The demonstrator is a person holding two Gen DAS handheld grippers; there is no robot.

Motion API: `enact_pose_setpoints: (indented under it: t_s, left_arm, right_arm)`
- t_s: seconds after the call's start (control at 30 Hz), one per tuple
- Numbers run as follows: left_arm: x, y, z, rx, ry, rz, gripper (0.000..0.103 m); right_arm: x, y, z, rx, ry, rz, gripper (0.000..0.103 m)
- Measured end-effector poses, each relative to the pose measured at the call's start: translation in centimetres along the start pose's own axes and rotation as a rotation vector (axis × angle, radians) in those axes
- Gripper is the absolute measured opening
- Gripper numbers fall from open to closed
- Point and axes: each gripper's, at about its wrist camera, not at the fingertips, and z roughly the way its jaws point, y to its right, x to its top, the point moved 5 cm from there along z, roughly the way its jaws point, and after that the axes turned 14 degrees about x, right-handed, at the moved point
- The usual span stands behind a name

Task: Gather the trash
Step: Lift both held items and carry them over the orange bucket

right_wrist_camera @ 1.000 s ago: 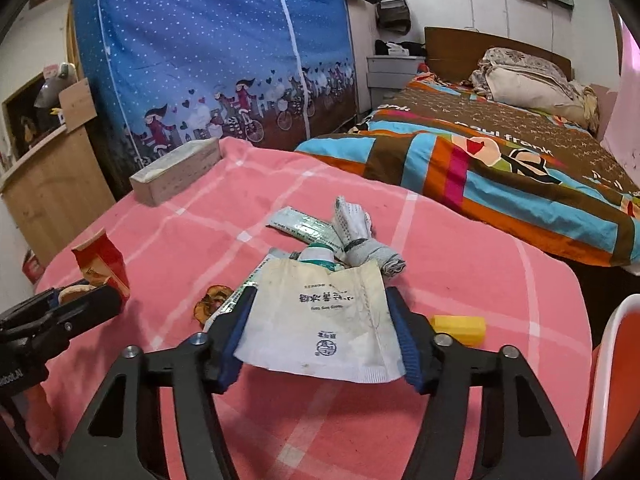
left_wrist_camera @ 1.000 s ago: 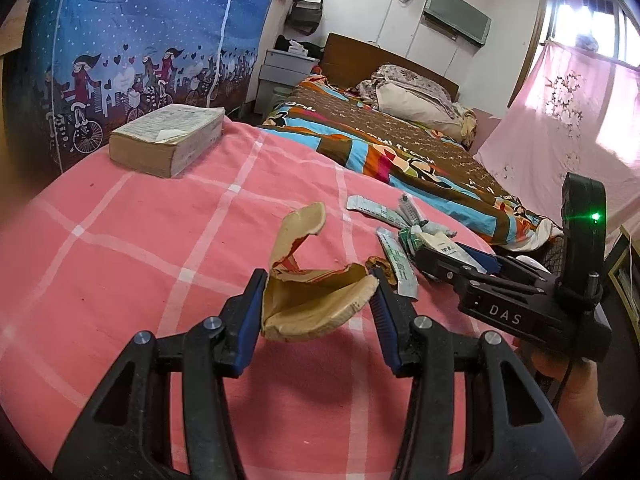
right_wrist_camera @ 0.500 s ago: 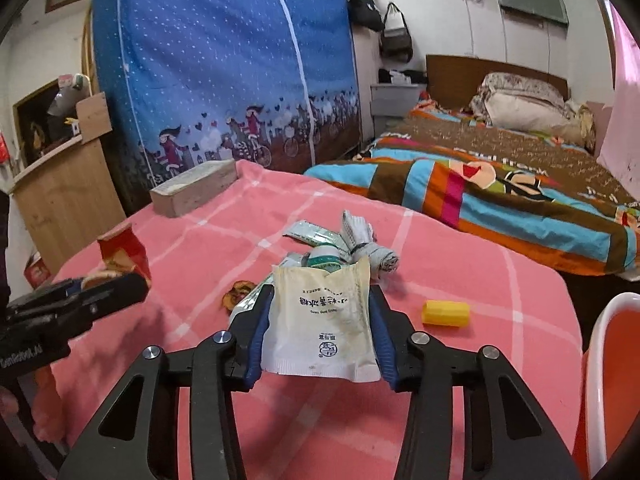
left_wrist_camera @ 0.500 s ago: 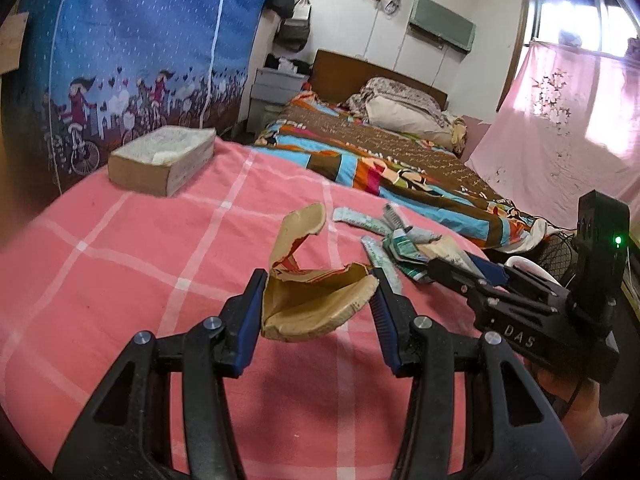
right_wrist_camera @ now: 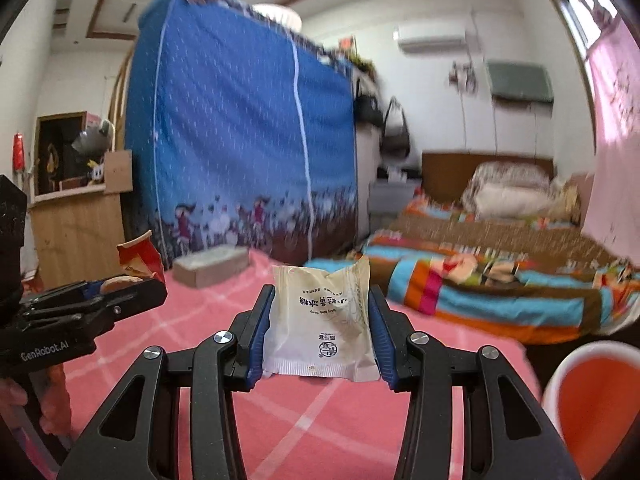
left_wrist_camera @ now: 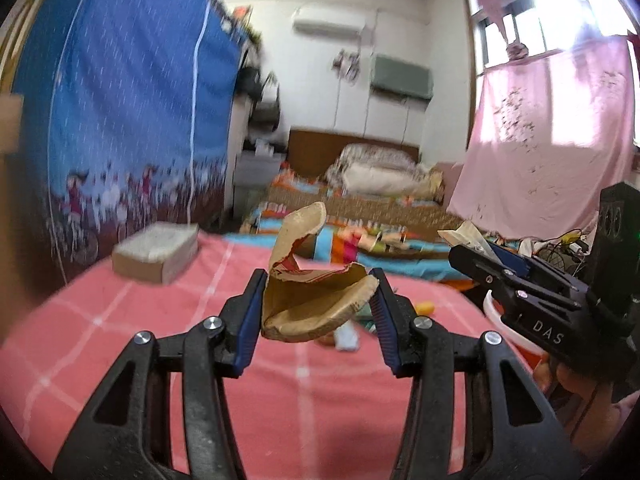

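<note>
Trash is being held in both grippers above the pink checked cloth [left_wrist_camera: 120,320]. The left gripper [left_wrist_camera: 318,306] is clamping a torn brown paper wrapper [left_wrist_camera: 312,300]; both blue pads are pressing on its sides, and a curled flap of the wrapper is standing up above the jaws. The right gripper [right_wrist_camera: 320,330] is clamping a white snack packet [right_wrist_camera: 322,320] printed with dark characters. Its jaws have just been closing, and the packet is now sitting pinched between the pads, bowed slightly, with its crimped edge facing the camera. Both items are clear of the cloth.

In the left wrist view, the right gripper is appearing at the right edge with a hand [left_wrist_camera: 576,384] under it, and the white packet is sticking out past its tip. A white-rimmed orange bin [right_wrist_camera: 592,404] is showing at the lower right of the right wrist view, beside the cloth. A thick book [left_wrist_camera: 158,254] is lying on the far left part of the cloth. A few small pieces of litter [left_wrist_camera: 346,336] are lying on the cloth just behind the brown wrapper; they are too blurred to identify. A bed with a striped cover [right_wrist_camera: 500,292] is standing beyond.
</note>
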Motion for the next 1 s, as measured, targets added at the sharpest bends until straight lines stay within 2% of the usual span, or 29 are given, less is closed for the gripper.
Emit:
enact_pose_setpoints:
  t_s: [0.1,0.27,0.53,0.67,0.83,1.0]
  left_arm:
    - [1.3,1.9,-0.8,-0.008,0.087,0.038,0.054]
    - [3.2,5.0,-1.6,-0.046,0.169,0.077,0.054]
    - [5.1,12.2,-2.5,-0.169,0.233,0.146,0.054]
    - [4.9,16.1,-2.9,-0.233,0.247,0.194,0.055]
    - [3.9,19.9,-3.1,-0.31,0.226,0.23,0.056]
    - [2.7,23.3,-2.2,-0.381,0.142,0.244,0.056]
  right_arm:
    - [1.4,0.4,-1.9,-0.03,0.071,-0.024,0.043]
    - [2.7,2.3,-4.8,-0.083,0.156,-0.017,0.043]
    - [3.4,6.8,-10.3,-0.217,0.244,0.033,0.043]
    - [3.1,8.8,-13.2,-0.283,0.273,0.066,0.043]
    - [2.1,11.4,-16.2,-0.375,0.281,0.109,0.044]
    - [0.5,14.0,-18.5,-0.452,0.251,0.165,0.045]
